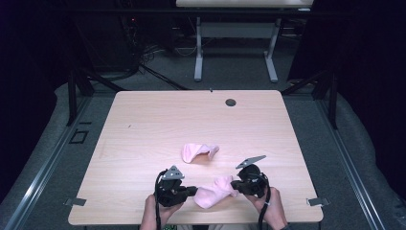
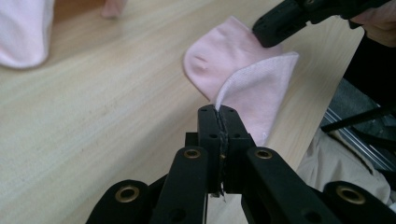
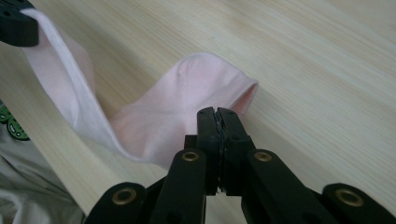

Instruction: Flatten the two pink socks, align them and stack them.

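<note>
Both claws are clenched on the same pink sock [image 1: 214,192], which lies at the near edge of the bench [image 1: 143,124], between the two hands. The left claw [image 1: 194,190] pinches the cuff end, where the paler inner face is turned out; the right claw [image 1: 233,182] pinches the opposite end, near the rounded toe. Each grips only a thin margin of fabric, with the jaws pressed flat together.

Risks, as judged: the bite on either side is shallow, so a brisk pull apart could draw the knit out of one claw and drop that end. The sock sits close to the bench edge, so a released end may slide off toward the person's lap. Uneven tension could also twist the sock rather than spread it.

Condition of the sock: soft, light pink, creased and partly folded over itself, sagging between the grips. A second pink sock [image 1: 197,152] lies crumpled farther in, well apart.
</note>
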{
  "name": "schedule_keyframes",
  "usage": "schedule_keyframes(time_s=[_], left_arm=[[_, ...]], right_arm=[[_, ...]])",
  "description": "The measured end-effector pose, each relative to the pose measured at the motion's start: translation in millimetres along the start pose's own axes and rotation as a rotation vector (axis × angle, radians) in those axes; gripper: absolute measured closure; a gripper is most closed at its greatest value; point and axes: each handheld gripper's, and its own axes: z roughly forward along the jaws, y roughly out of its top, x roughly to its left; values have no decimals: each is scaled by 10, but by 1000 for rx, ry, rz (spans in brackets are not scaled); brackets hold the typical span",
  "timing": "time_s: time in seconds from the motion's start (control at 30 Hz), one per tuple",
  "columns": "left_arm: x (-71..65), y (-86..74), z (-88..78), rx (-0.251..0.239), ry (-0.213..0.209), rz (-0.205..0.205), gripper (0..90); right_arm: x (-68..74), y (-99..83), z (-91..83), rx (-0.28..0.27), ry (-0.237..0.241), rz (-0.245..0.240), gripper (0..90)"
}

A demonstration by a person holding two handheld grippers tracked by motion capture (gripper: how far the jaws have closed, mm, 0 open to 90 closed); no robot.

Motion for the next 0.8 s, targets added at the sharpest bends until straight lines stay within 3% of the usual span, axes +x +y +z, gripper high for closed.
schedule_keyframes(time_s=[0.13,0.2,0.23,0.27,0.3,0.4,0.47,0.53,0.6,0.8], left_arm=[[20,7,16,-12,3,-18,897],[72,-34,71,-1,6,-35,897],[98,-60,102,0,7,-51,897],[125,-84,122,9,9,-59,897],[140,-101,129,12,11,-66,897],[195,-148,135,7,11,-89,897],[213,-150,131,6,15,-94,896],[217,-145,123,2,19,-97,896],[218,-145,120,-3,20,-97,896],[239,-171,98,-12,32,-109,895]], right_arm=[[-36,-16,-263,48,-51,28,880],[-66,-27,-236,45,-76,40,875],[-118,-43,-140,66,-64,40,857],[-163,-87,17,103,-67,14,745],[-163,-87,17,103,-67,14,745],[-185,-134,32,45,-48,19,660],[-203,-142,-125,-33,-50,7,594],[-175,-152,-277,-110,-51,-29,567],[-119,-166,-356,-136,-37,-77,545],[-5,-266,-207,-86,32,-201,485]])
